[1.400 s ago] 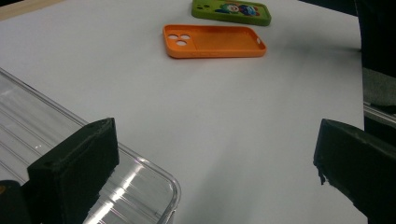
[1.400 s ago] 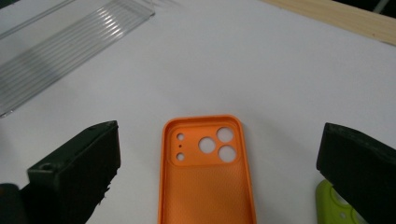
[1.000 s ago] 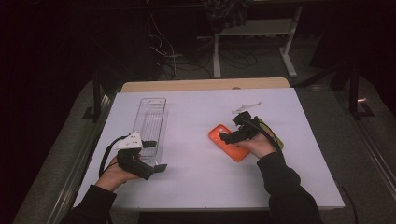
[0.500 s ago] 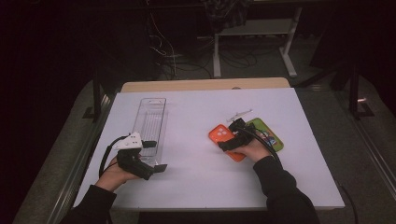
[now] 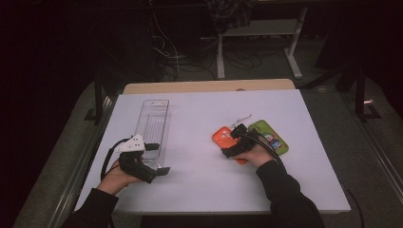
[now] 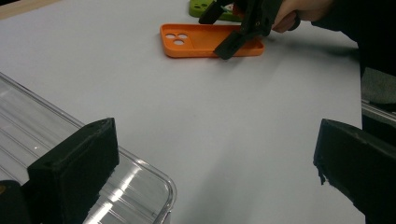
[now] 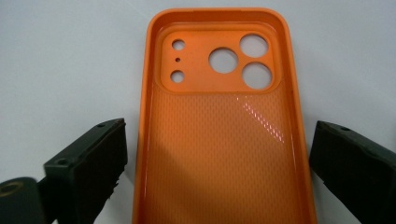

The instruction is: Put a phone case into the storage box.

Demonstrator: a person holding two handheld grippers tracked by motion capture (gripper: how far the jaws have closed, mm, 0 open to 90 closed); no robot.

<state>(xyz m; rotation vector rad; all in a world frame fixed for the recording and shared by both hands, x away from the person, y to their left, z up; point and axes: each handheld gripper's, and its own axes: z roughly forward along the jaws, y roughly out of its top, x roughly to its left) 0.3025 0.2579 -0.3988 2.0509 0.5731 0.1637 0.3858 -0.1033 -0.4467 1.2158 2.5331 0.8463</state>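
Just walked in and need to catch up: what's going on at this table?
A person works two handheld grippers. The right gripper has come down over the orange phone case, its jaws just closing a little, straddling the case without pressing it. The left gripper waits open beside the clear tray. A green case lies nearby.

Bare table (image 5: 199, 118) lies open between clear tray (image 5: 153, 124) and orange case (image 5: 223, 137).

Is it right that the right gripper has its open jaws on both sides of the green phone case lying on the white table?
Not quite: the colour is wrong. The right gripper has its open jaws on both sides of the orange phone case lying on the white table, as the right gripper view shows. They have just been closing a little, not yet pressing it. The green phone case lies beside it.
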